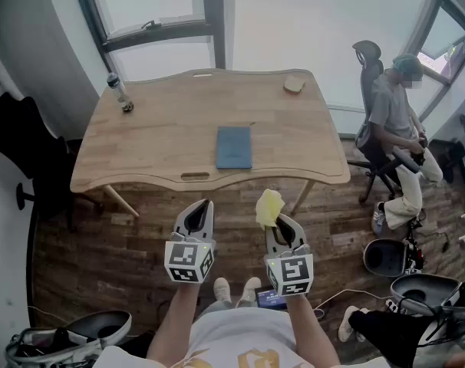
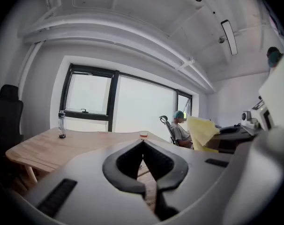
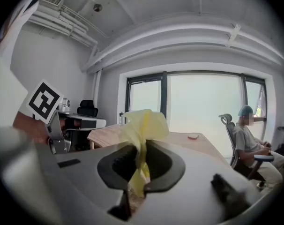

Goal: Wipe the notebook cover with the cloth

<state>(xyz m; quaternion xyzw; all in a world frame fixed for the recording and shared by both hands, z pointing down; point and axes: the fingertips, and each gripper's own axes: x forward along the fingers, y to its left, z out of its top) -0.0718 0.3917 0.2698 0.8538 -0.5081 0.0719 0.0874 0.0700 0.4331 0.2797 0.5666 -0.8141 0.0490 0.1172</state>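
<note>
A blue notebook [image 1: 234, 147] lies flat near the front middle of the wooden table [image 1: 156, 129]. My right gripper [image 1: 276, 221] is shut on a yellow cloth [image 1: 268, 207], which bunches up out of its jaws [image 3: 143, 125]; it hovers in front of the table, short of the notebook. The cloth also shows at the right of the left gripper view [image 2: 201, 132]. Beside it, my left gripper [image 1: 202, 209] is shut with nothing between its jaws [image 2: 143, 144]. Both are held level, facing the table and windows.
A small clear bottle [image 1: 118, 92] stands at the table's back left and a small round object [image 1: 294, 84] lies at its back right. A person sits on an office chair [image 1: 374, 121] to the right. Bags and cables lie on the floor at both lower corners.
</note>
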